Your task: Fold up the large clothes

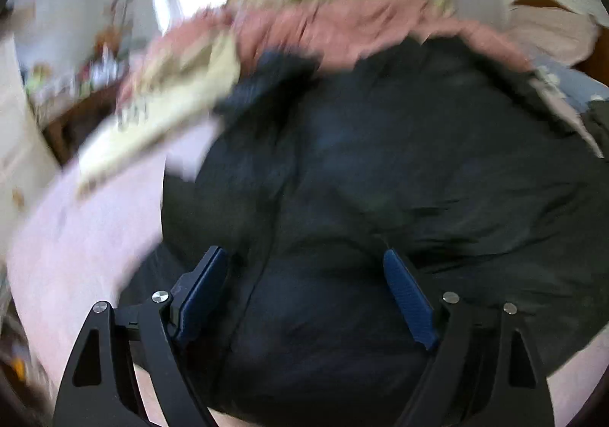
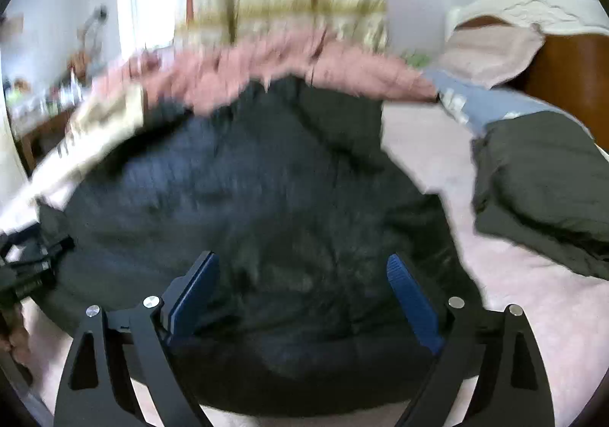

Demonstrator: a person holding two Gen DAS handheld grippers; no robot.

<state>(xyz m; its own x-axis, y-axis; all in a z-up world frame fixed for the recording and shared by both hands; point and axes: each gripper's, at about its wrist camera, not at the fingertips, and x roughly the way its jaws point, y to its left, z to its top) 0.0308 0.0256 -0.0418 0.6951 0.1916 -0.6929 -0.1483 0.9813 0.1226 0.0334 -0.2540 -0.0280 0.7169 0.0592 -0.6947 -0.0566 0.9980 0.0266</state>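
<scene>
A large dark navy padded jacket (image 1: 361, 168) lies spread on a pale pink bed sheet (image 1: 76, 236); it also fills the middle of the right wrist view (image 2: 247, 198). My left gripper (image 1: 304, 263) is open just above the jacket, with blue pads (image 1: 201, 290) apart and nothing between them. My right gripper (image 2: 302, 267) is open over the jacket's lower part, its blue pads (image 2: 415, 297) apart and empty. Both views are blurred by motion.
A pink fluffy blanket (image 2: 266, 65) lies along the jacket's far edge. A folded dark garment (image 2: 544, 191) sits at the right on the sheet (image 2: 514, 293). A cream patterned cloth (image 1: 171, 111) lies at the left. A wooden headboard (image 2: 571, 61) stands at the far right.
</scene>
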